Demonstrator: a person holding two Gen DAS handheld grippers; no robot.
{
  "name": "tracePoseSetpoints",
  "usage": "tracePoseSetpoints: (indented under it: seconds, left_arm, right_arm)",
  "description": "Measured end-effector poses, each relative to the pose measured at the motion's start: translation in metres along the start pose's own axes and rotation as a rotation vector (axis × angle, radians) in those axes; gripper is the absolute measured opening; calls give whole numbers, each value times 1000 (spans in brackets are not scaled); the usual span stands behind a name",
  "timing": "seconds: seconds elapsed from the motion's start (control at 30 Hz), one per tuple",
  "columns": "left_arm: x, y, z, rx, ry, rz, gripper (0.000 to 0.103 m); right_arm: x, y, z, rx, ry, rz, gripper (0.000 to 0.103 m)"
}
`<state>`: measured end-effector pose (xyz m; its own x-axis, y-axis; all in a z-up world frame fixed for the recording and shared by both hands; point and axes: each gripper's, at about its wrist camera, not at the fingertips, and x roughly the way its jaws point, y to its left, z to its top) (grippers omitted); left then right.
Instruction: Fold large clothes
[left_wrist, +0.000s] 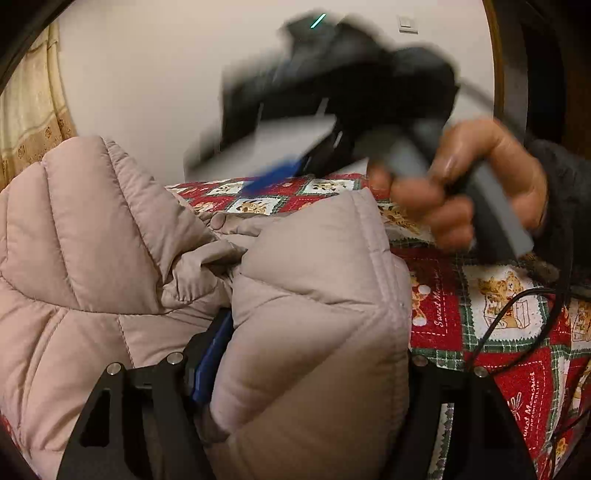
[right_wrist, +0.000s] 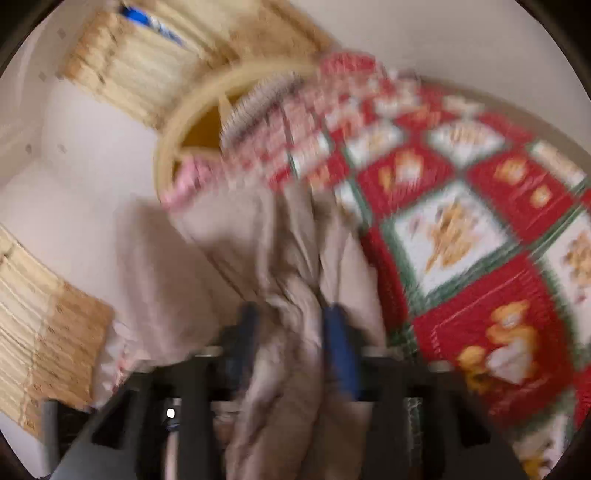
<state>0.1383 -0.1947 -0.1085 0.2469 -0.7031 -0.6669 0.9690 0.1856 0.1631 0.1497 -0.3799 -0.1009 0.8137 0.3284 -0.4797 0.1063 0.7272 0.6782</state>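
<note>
Item: beige puffer jacket (left_wrist: 110, 258), lying bunched on the red patchwork bedspread (left_wrist: 498, 332). Left gripper (left_wrist: 306, 369) is standing with jaws wide, a thick jacket fold bulging between them. Right gripper (right_wrist: 291, 347), blurred, is showing parted jaws with jacket cloth between; grip uncertain.

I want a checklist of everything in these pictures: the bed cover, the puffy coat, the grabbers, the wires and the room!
Surface: red and green teddy-bear quilt.
Job's things: beige puffer jacket, bunched up on the quilt.
Clutter: nothing seen.
Grippers: left gripper spread wide around a padded fold; right gripper blurred, jacket fabric between its fingers, grip unclear.
Cables: black cable across the quilt.
Surroundings: plain wall, cream curtains, light switch.
</note>
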Motion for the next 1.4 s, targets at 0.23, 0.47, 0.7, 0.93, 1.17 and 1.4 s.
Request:
tracePoseSetpoints:
  seconds: [0.23,0.47,0.7,0.93,1.17,1.4]
  left_arm:
    - [-4,1,-1,10,-9,11,70]
    - [-1,-11,-2,27,-17,65,73]
    - [-46,-18,-3,-19,-36,83,73]
    - [-124,11,-15,-133,-105,14,73]
    - [-187,120,-34,-475,-326,382,74]
    - [-82,177,-19,-639,-244,417,74]
  right_arm:
    - [0,54,14,-238,41,129,72]
    - [27,67,0,-337,117,24,11]
    - [42,39,-2,-324,90,-287,0]
    - [44,19,-23,-275,72,-206,0]
    - [52,16,-20,-269,71,-208,0]
    - [48,14,-22,-249,68,-192,0]
